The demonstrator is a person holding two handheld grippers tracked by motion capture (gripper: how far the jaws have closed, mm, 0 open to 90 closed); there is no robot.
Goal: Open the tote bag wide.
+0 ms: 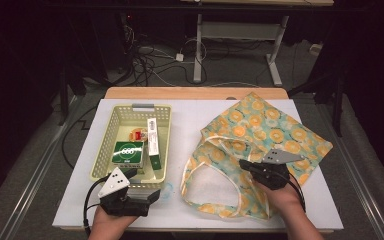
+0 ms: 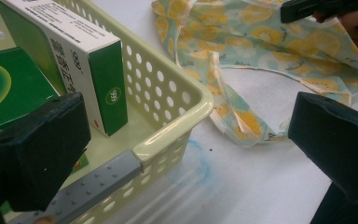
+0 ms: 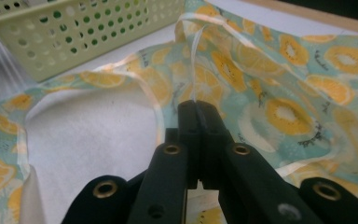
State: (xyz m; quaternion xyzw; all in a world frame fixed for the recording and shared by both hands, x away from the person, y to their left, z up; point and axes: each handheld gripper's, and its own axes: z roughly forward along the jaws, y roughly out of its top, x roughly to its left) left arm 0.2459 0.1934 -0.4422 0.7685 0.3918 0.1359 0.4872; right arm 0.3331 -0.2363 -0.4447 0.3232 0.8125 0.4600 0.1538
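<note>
A pale green perforated basket (image 1: 99,150) stands left of centre. It holds a flat green box (image 1: 128,152), an upright white and green box (image 1: 153,142) and a small red and white item (image 1: 139,134). A cloth bag (image 1: 275,130) printed with orange slices lies at the right, its mouth spread toward me. My left gripper (image 1: 144,185) is open at the basket's near right corner (image 2: 168,88), with one jaw over the basket's inside and the other outside, next to the white and green box (image 2: 88,60). My right gripper (image 3: 196,107) is shut on the bag's rim (image 3: 284,84).
A white mat (image 1: 190,115) covers the wooden table. A faint blue smudge (image 2: 200,163) marks it beside the basket's corner. The basket's grey handle (image 2: 98,179) is just below my left jaw. Behind the table are cables and a desk frame (image 1: 198,50) on the floor.
</note>
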